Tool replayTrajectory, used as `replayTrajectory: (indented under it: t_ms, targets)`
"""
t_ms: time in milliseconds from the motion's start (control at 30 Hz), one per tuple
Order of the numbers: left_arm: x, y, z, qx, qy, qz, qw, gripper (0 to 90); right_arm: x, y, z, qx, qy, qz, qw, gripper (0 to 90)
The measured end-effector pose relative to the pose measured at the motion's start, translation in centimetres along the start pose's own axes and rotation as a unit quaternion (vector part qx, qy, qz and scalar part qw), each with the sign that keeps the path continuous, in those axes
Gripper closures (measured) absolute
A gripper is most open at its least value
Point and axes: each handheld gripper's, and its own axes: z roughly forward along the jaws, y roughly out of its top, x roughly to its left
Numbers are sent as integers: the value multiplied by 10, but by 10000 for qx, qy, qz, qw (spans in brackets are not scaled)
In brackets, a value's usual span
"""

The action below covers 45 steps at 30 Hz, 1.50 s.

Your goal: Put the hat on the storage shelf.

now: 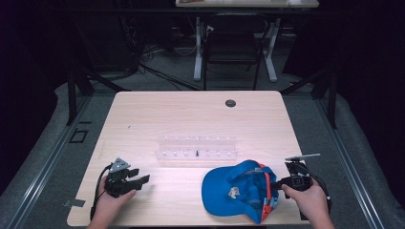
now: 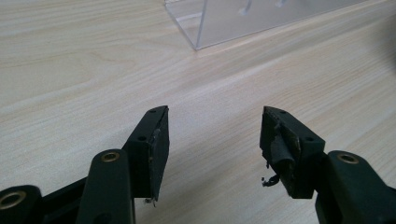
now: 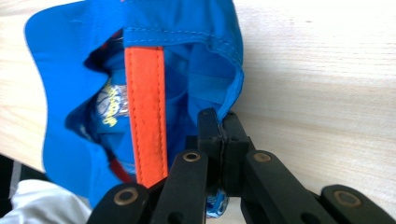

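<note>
Blue baseball cap (image 1: 239,191) lies upside down at the lower right of the high view, near the front edge of the wooden table (image 1: 191,114), its brim toward the lower middle of the frame and its orange back strap (image 1: 267,188) toward the right. The right gripper (image 1: 282,182) sits at the cap's right side with its jaws pressed together on the blue fabric edge beside that strap; the right gripper view shows the hem (image 3: 233,88) pinched between them. The cap's long axis runs roughly left to right across the frame, so the hold is at its rear end, and the crown and brim extend away toward the middle of the table.

The left gripper (image 1: 142,179) rests at the lower left of the high view, well apart from the cap, its jaws spread with nothing between them and only bare tabletop below. A clear acrylic rack (image 1: 197,148) stands in the middle of the frame, just behind the cap. The right hand (image 1: 308,198) is plainly the nearer one; any lift or drag would likely start from this rear grip, with the cap trailing leftward.
</note>
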Motion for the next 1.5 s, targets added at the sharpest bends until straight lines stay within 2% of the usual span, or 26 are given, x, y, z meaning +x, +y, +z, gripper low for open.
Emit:
replayTrajectory:
  t_ms: [100, 133, 167, 200, 300, 433, 533, 567, 633, 700, 733, 767, 867, 900, 967, 1000, 1033, 1067, 1133, 1233, 1300, 1333, 1367, 1400, 1467, 1500]
  targets:
    - [0, 0, 0, 9, -12, -9, 10000, 429, 3, 1, -2, 7, 0, 0, 10000, 896]
    - [-1, 0, 0, 3, 19, -9, 10000, 429, 5, 3, -5, 50, -106, -4, 9999, 897]
    - [0, 0, 0, 15, 12, -5, 10000, 429, 5, 3, -5, 50, -106, -4, 9999, 897]
    - [0, 0, 0, 12, -12, -9, 10000, 429, 6, 5, -7, 59, 0, 23, 10000, 898]
    - [-1, 0, 0, 8, 16, -11, 10000, 429, 8, 7, -9, 106, 42, 21, 9999, 899]
    - [0, 0, 0, 13, -7, 7, 10000, 429, 11, 9, -13, 194, 206, 28, 9996, 900]
    - [0, 0, 0, 37, -4, -3, 10000, 429, 12, 12, -17, 248, 458, 72, 9986, 900]
    - [-1, 0, 0, 26, 6, -5, 10000, 429, 12, 12, -17, 248, 458, 72, 9986, 900]
    - [0, 0, 0, 39, -6, -3, 10000, 429, 11, 14, -20, 294, 674, 99, 9972, 900]
    - [0, 0, 0, 16, -9, -11, 10000, 429, 11, 14, -20, 263, 726, 154, 9969, 900]
    - [0, 0, 1, 20, -12, -10, 10000, 429, 11, 15, -21, 231, 843, 253, 9959, 900]
    - [0, 0, 1, 22, -11, -10, 10000, 429, 11, 15, -21, 231, 843, 253, 9959, 900]
    - [-1, 0, 0, 55, -13, 1, 10000, 429, 10, 15, -23, 209, 1052, 274, 9939, 900]
    - [-1, 0, 0, 64, -12, 3, 10000, 429, 9, 16, -24, 249, 1208, 299, 9919, 900]
    - [-1, 0, 1, 38, -10, 1, 10000, 429, 10, 16, -25, 210, 1231, 377, 9915, 900]
    - [-1, 0, 1, 36, -8, 3, 10000, 429, 10, 16, -26, 176, 1401, 433, 9890, 900]
    - [-1, 0, 1, 34, -9, 0, 10000, 429, 10, 16, -26, 176, 1401, 433, 9890, 900]
    - [-1, 0, 2, 33, -8, -1, 10000, 429, 9, 17, -27, 174, 1558, 436, 9867, 900]
    - [-2, 0, 2, 29, -4, -1, 10000, 429, 9, 17, -27, 165, 1606, 433, 9859, 900]
    - [-2, 0, 2, 37, -9, -3, 10000, 429, 8, 17, -28, 52, 1892, 584, 9802, 900]
    - [-2, 0, 2, 43, -12, 2, 10000, 429, 8, 17, -29, 64, 1944, 601, 9791, 900]
    - [-2, 0, 2, 42, -13, 4, 10000, 429, 7, 18, -29, 73, 2137, 561, 9753, 900]
    - [-2, 0, 2, 42, -13, 4, 10000, 429, 7, 18, -29, 73, 2137, 561, 9753, 900]
    - [-2, 0, 2, 36, -13, 3, 10000, 429, 8, 19, -29, 48, 2201, 609, 9736, 900]
    - [-2, 0, 2, 36, -11, 7, 10000, 430, 11, 20, -30, 10, 2500, 548, 9667, 900]
    - [-2, 0, 2, 38, -10, 5, 10000, 429, 13, 21, -31, 7, 2564, 561, 9649, 900]
